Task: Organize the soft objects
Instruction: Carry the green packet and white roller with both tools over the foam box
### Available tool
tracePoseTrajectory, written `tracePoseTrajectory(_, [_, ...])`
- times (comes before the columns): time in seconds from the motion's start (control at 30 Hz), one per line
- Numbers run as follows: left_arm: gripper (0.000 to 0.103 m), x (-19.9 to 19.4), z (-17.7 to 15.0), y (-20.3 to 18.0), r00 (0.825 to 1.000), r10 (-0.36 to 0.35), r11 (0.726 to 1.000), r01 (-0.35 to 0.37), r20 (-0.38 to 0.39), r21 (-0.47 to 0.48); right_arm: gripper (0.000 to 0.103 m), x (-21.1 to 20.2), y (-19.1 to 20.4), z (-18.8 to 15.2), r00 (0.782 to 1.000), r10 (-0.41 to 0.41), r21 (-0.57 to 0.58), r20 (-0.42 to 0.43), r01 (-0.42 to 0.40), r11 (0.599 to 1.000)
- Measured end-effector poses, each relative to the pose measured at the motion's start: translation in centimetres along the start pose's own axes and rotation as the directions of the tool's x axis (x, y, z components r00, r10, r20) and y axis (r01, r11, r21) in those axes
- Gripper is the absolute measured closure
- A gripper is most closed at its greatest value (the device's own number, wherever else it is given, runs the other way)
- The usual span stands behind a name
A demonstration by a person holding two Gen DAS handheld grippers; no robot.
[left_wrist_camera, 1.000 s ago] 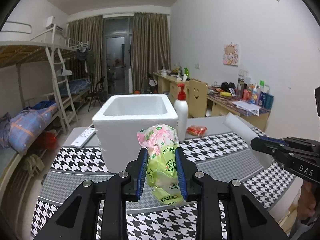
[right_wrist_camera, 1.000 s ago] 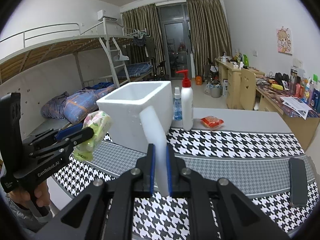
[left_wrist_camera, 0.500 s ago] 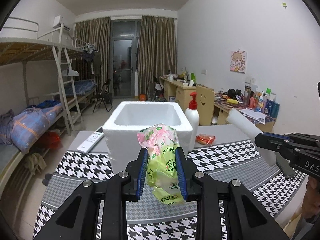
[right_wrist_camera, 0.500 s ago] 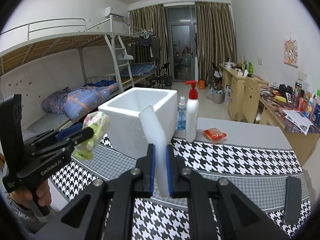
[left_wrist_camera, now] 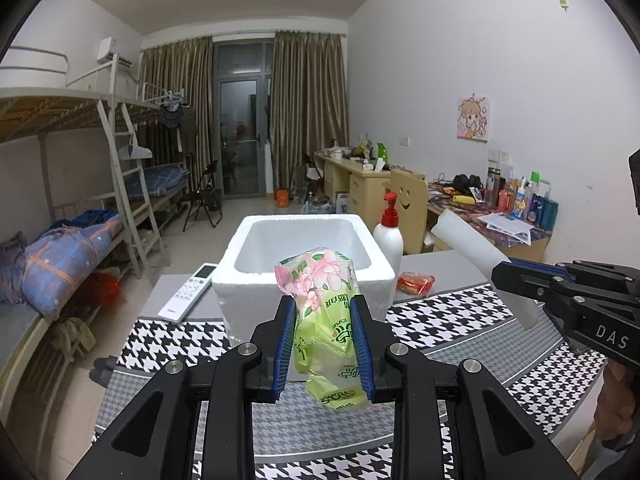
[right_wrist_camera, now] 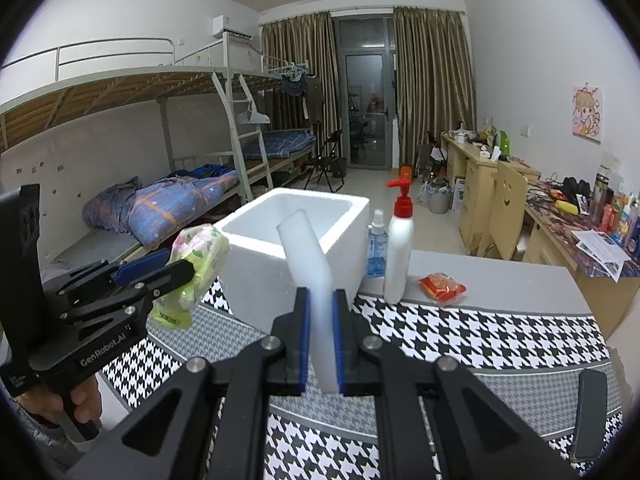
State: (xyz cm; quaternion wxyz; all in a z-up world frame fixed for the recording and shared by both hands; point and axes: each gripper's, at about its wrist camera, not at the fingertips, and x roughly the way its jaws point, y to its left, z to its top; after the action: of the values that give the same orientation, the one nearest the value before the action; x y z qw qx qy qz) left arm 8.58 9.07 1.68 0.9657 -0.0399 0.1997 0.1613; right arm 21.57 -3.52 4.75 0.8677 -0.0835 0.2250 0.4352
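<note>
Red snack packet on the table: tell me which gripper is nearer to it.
Right, probably. The right gripper with its foam strip is just left of the packet; the left gripper is beyond the foam box.

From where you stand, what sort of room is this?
Most likely a shared student dormitory room. Metal bunk beds with a ladder run along one wall, a row of wooden desks crowded with bottles and papers lines the other, and curtains frame a glass door at the far end.

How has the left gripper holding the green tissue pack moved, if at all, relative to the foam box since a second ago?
Yes. In the left wrist view the left gripper has risen: more of the foam box interior shows behind the tissue pack.
</note>
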Motion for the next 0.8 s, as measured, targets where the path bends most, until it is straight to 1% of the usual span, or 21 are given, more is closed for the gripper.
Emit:
tracePoseTrajectory(0.17, [0.073,-0.2,0.5,0.1,1.0,-0.004,1.0,0.004,0.012,0.002,0.09,0.4,0.0,0.5,1.0,-0.001,0.014,0.0,0.001,1.0])
tracePoseTrajectory(0.47, [0.073,0.4,1.9,0.4,1.0,0.018,1.0,-0.018,0.016,0.005,0.09,1.7,0.0,1.8,1.0,0.011,0.017,-0.015,-0.011,1.0])
tracePoseTrajectory(0.53, [0.073,0.6,2.2,0.6,1.0,0.011,1.0,-0.011,0.012,0.004,0.09,1.9,0.2,2.1,1.0,0.01,0.01,-0.018,-0.01,1.0])
tracePoseTrajectory(0.8, [0.073,1.2,3.4,1.0,1.0,0.013,1.0,-0.013,0.012,0.003,0.09,2.4,0.7,3.3,1.0,0.006,-0.01,0.001,-0.006,1.0])
